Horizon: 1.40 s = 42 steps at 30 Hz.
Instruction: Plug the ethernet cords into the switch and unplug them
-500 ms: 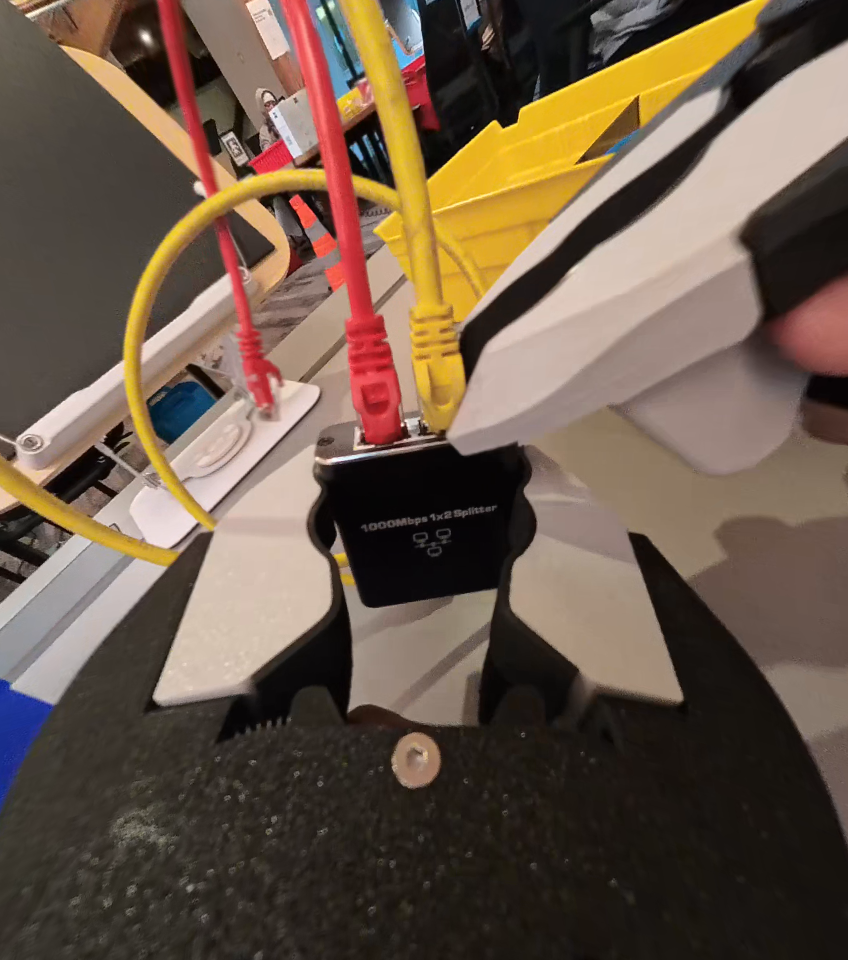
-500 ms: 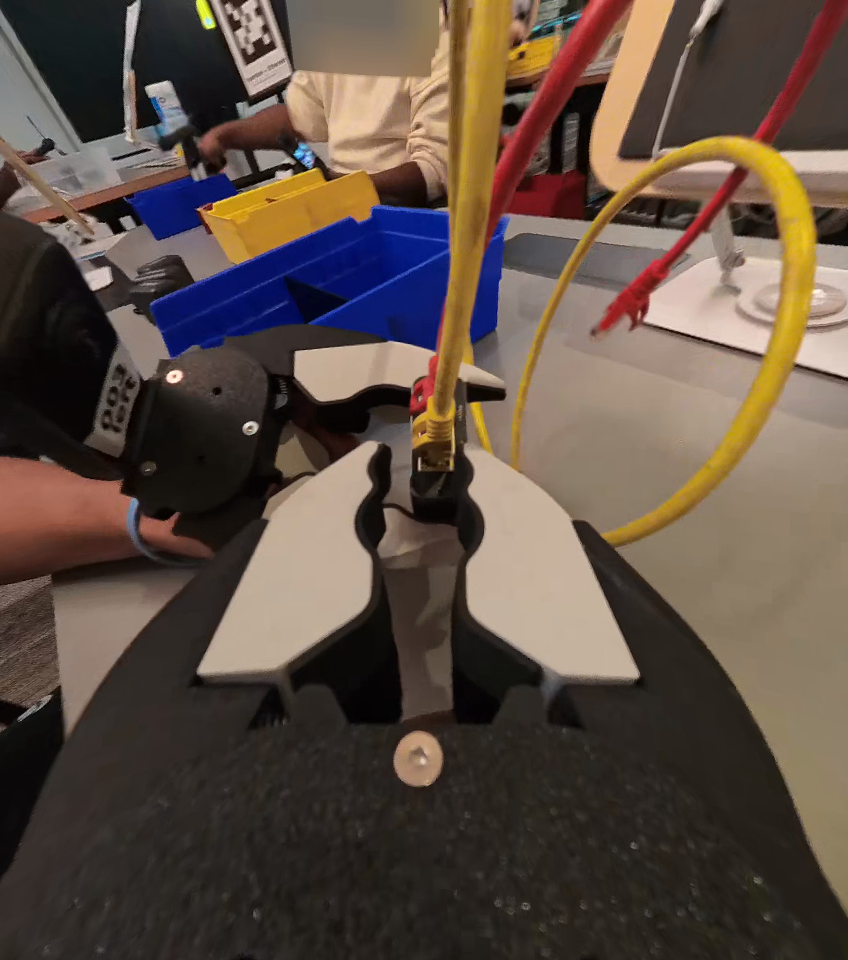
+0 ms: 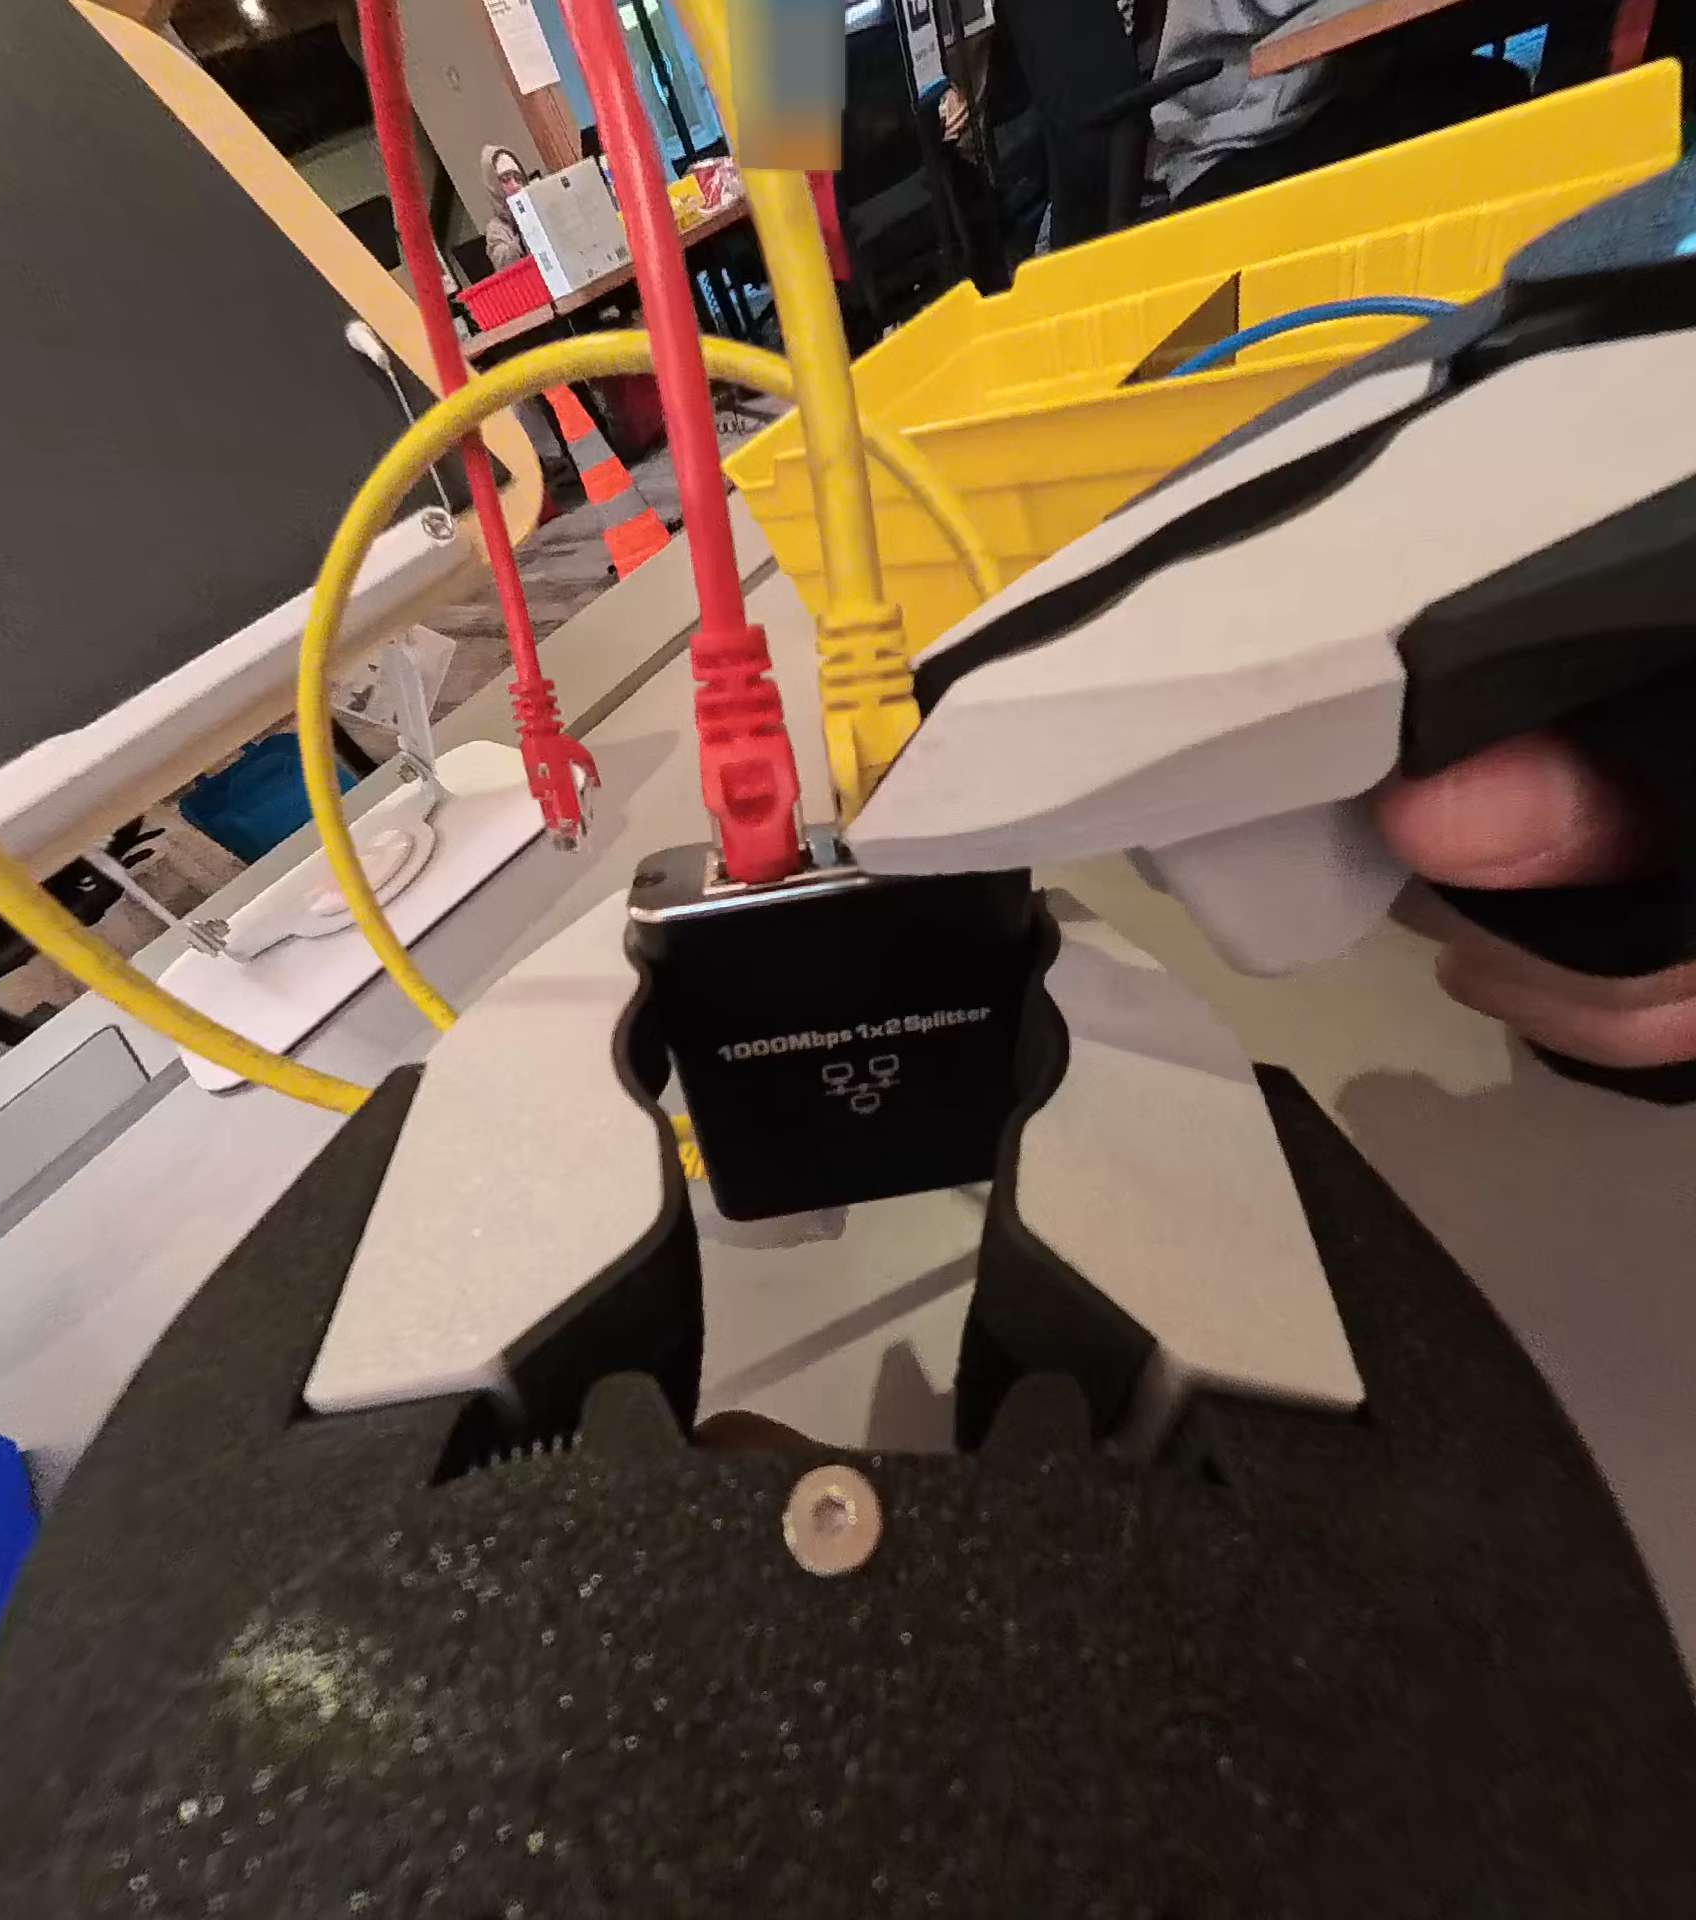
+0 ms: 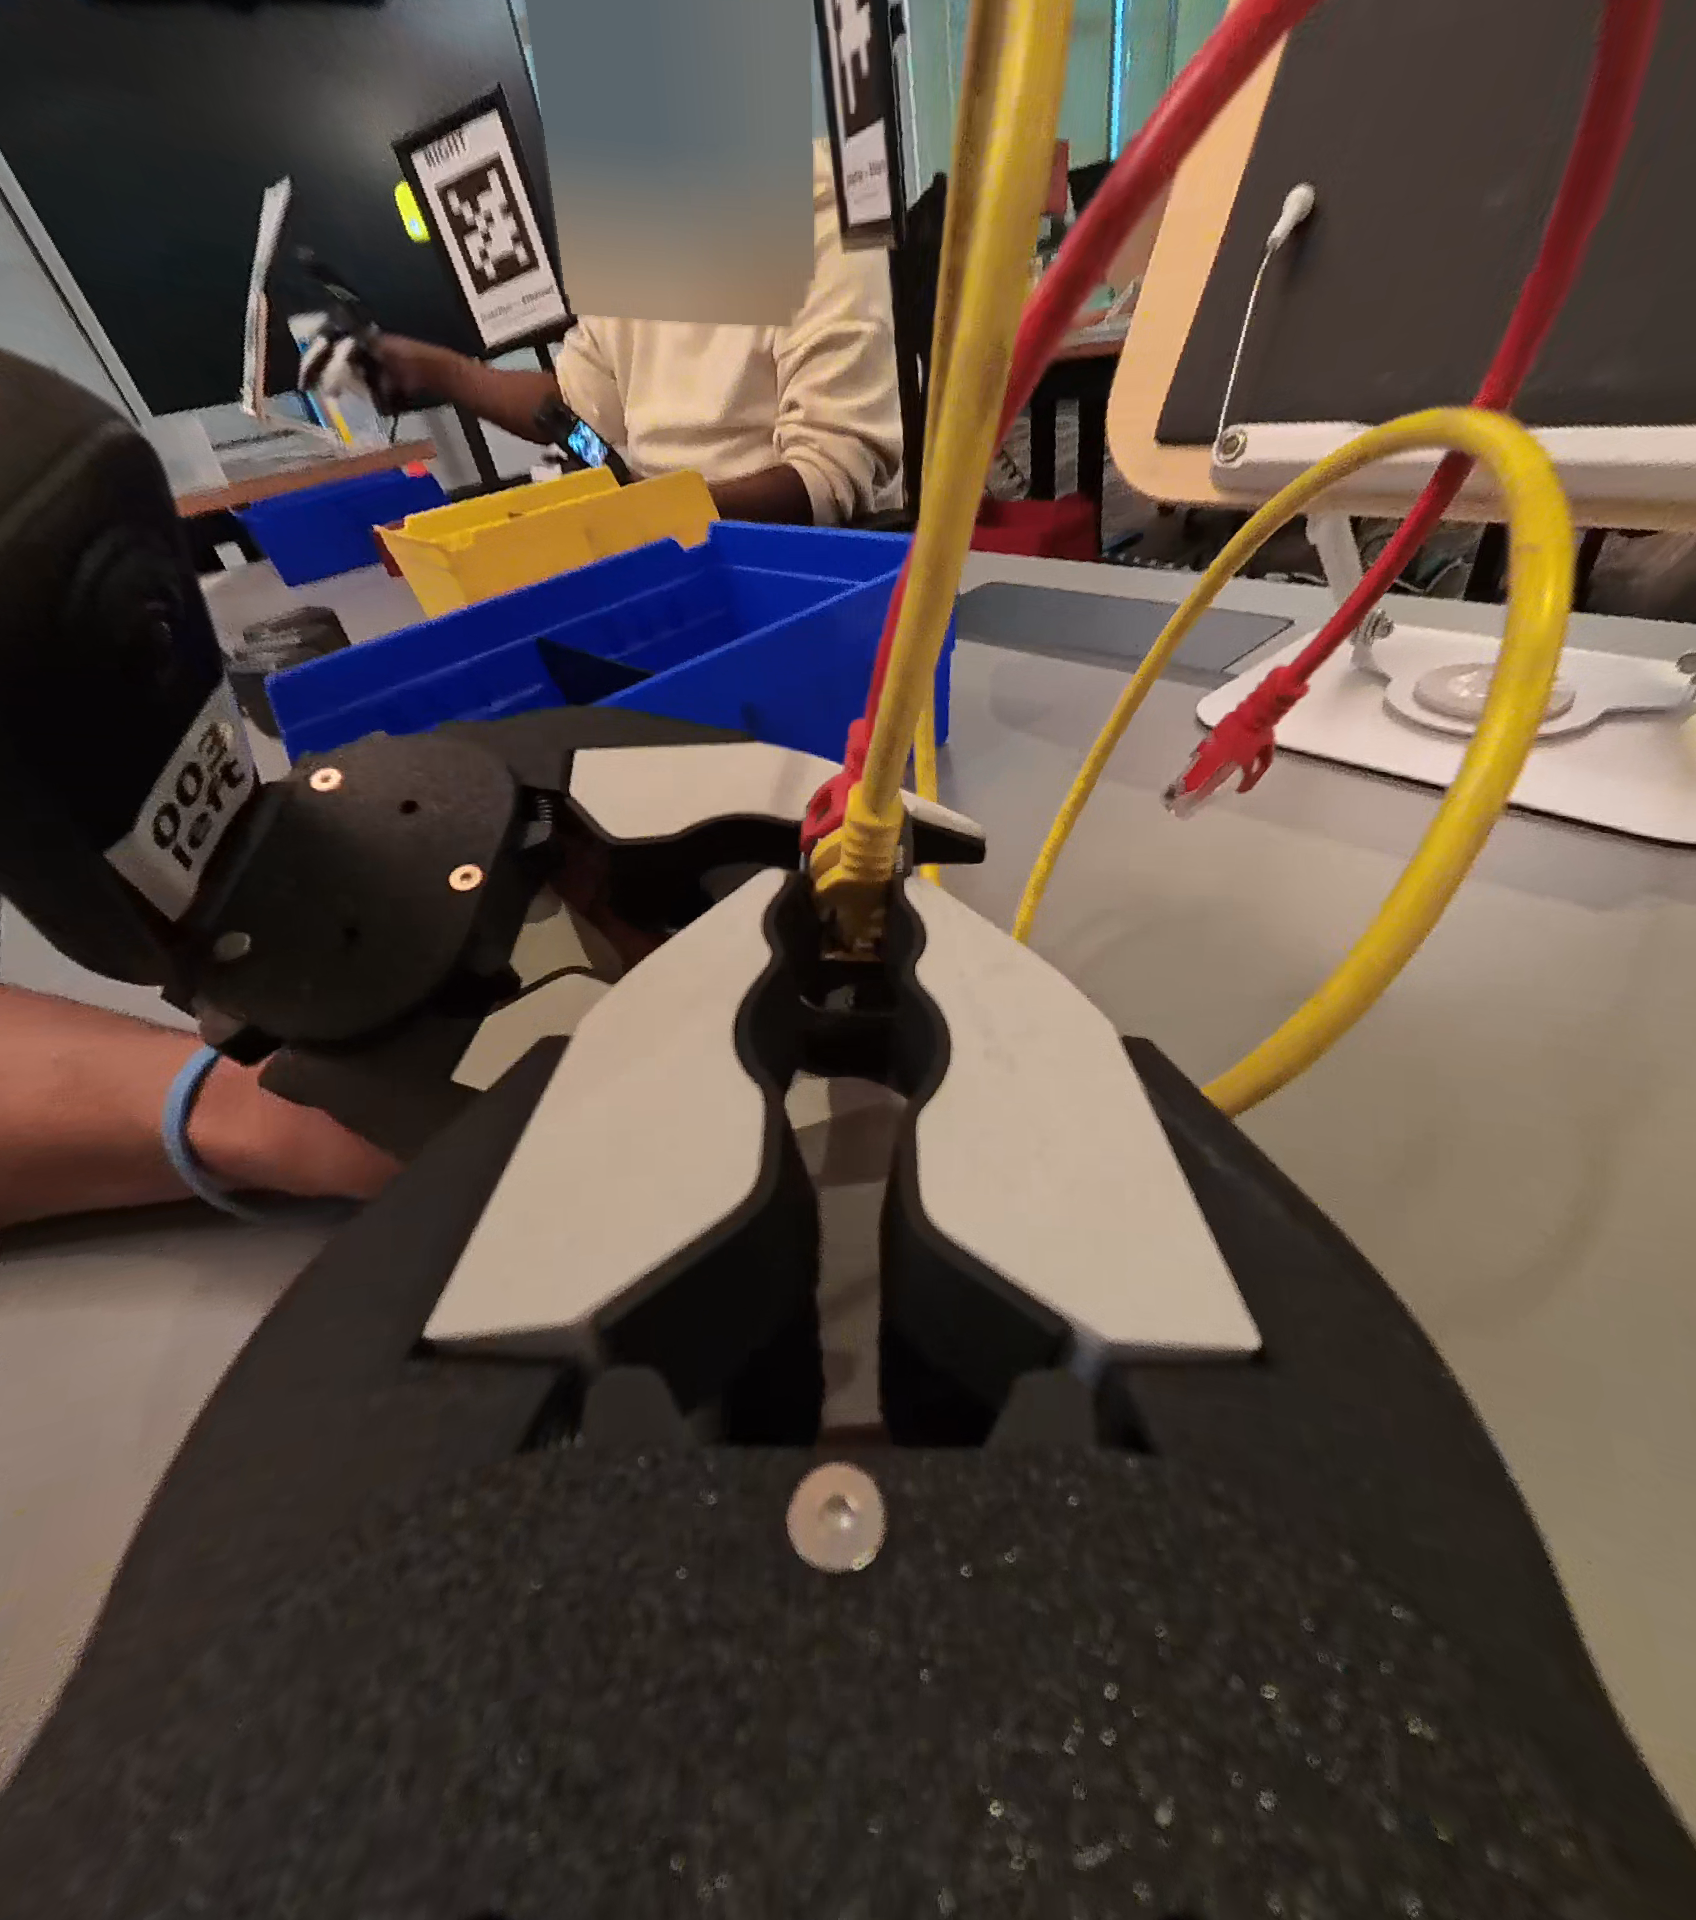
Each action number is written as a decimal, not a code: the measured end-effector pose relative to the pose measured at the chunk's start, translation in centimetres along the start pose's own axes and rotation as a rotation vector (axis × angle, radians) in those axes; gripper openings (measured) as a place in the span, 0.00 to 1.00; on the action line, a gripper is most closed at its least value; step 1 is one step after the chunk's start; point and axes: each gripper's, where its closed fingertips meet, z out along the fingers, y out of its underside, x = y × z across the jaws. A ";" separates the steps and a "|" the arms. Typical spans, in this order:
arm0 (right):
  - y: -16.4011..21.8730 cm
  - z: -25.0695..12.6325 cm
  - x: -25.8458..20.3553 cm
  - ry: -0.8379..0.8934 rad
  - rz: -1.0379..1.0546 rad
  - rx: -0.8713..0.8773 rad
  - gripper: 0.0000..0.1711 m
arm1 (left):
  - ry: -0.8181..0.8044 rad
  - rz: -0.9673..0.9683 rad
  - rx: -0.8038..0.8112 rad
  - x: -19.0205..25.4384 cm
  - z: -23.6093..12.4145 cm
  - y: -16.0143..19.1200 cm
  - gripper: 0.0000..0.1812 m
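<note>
- Left hand-held gripper [image 3: 839, 1049]: closed on black switch [image 3: 849, 1049], raised above the desk [image 4: 1446, 1039].
- Right hand-held gripper [image 4: 849, 914]: clamped on yellow plug [image 4: 854, 873], seated beside red plug [image 3: 745, 769].
- Risk: unpressed latch tab; pulling may drag the switch loose.
</note>
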 end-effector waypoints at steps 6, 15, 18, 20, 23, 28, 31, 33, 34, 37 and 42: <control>-0.3 0.4 0.5 -0.006 0.071 0.039 0.07 | 0.008 -0.050 -0.023 -0.4 0.1 0.3 0.36; -5.8 -5.0 4.4 0.090 0.016 0.083 0.08 | 0.058 -0.032 -0.101 0.6 0.7 2.4 0.36; -5.8 -5.5 5.1 0.079 0.137 0.018 0.08 | 0.262 0.044 -0.026 3.7 0.0 1.2 0.36; -3.4 -5.0 4.5 -0.022 0.291 -0.181 0.08 | 0.332 0.057 -0.058 4.9 -0.1 1.6 0.36; -0.5 -5.1 5.3 0.005 0.336 -0.319 0.08 | 0.379 0.037 -0.077 5.3 -0.2 2.0 0.36; 1.2 -5.3 6.5 0.050 0.462 -0.326 0.08 | 0.477 -0.076 0.109 4.5 -2.7 -2.5 0.36; 1.9 -5.0 6.6 0.043 0.535 -0.335 0.08 | 0.475 -0.054 0.221 3.8 -4.9 -5.8 0.36; 3.2 -4.4 5.7 0.000 0.585 -0.390 0.08 | 0.468 -0.074 0.270 3.3 -6.1 -7.6 0.36; 4.0 -4.1 5.2 -0.021 0.599 -0.425 0.08 | 0.465 -0.081 0.282 3.0 -6.6 -8.3 0.35; 5.7 -3.7 5.0 0.021 0.585 -0.484 0.09 | 0.445 -0.066 0.238 2.0 -7.6 -9.1 0.36; 5.6 -5.8 4.6 0.109 0.405 -0.540 0.17 | 0.355 -0.196 -0.011 1.5 -9.5 -5.6 0.36</control>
